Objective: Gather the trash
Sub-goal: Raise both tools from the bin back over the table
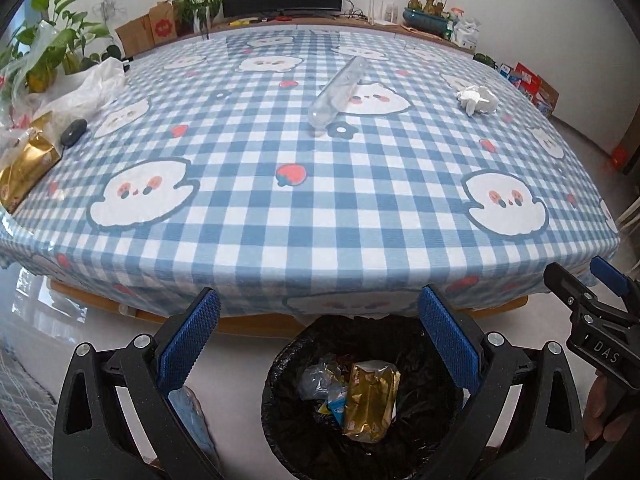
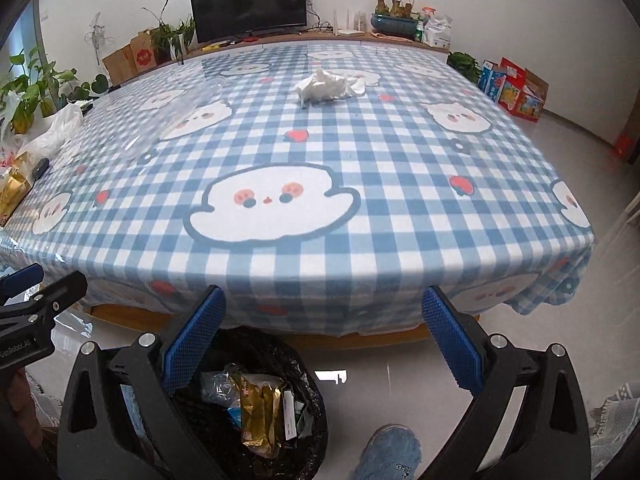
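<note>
Both grippers, left gripper and right gripper, gape empty above the bin
"DAS" marks one; checked tablecloth bears bottle, tissue

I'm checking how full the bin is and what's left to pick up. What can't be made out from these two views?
- Trash bin: in both views the gripper fingers and the bottom edge cut it off; depth unseen.
- Clear plastic bottle: nearly invisible in the right wrist view, lost in glare.
- Gold packet: in both views cut by the left edge.
- Small wrappers in the bin: print too small to read.
</note>
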Demonstrator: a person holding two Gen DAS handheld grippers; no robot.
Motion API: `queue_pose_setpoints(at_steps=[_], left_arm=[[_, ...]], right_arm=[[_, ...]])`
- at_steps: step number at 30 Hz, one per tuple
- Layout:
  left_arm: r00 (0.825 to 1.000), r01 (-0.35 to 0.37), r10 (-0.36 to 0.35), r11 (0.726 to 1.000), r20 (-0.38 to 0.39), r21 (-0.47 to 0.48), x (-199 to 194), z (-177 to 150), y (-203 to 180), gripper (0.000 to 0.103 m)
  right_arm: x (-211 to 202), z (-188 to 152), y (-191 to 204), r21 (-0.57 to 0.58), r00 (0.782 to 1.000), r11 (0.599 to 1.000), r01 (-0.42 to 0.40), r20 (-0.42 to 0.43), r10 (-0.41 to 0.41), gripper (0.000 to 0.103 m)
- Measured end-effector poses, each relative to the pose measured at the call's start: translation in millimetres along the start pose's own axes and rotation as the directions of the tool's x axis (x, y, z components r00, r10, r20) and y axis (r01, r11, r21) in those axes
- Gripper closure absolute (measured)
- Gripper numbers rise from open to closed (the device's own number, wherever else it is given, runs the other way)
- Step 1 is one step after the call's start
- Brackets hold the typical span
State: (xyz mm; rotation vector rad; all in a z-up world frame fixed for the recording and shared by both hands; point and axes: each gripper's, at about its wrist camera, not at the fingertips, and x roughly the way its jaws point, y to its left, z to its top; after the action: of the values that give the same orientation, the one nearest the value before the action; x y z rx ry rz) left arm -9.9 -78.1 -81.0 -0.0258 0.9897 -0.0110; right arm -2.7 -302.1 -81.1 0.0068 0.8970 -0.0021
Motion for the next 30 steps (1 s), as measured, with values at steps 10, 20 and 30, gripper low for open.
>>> queue_pose_setpoints(at_steps=[10, 20, 30], left_arm=[[1.000, -0.002, 0.002, 1.000, 0.028, -0.005, -1.0, 29.6, 3.6, 0.006], [0.998, -0.010, 0.009, 1.000, 0.060, 0.008, -2.5, 74.6, 8.1, 0.006], [0.996, -0.005, 0.003, 1.000, 0.090, 0.022, -9.0, 104.9, 7.4, 0.006]], right_arm=[[-3.3, 32.9, 6.3, -0.023, 0.998, 1.000, 0.000, 0.065, 0.001, 0.009], [-4.4, 64.1, 10.6, -0.021, 0.996, 1.000, 0.015, 0.088, -0.013, 0.009], [-4.8, 95.5, 15.9, -0.023, 0.993, 1.000, 0.012, 0.120, -0.010, 0.009]])
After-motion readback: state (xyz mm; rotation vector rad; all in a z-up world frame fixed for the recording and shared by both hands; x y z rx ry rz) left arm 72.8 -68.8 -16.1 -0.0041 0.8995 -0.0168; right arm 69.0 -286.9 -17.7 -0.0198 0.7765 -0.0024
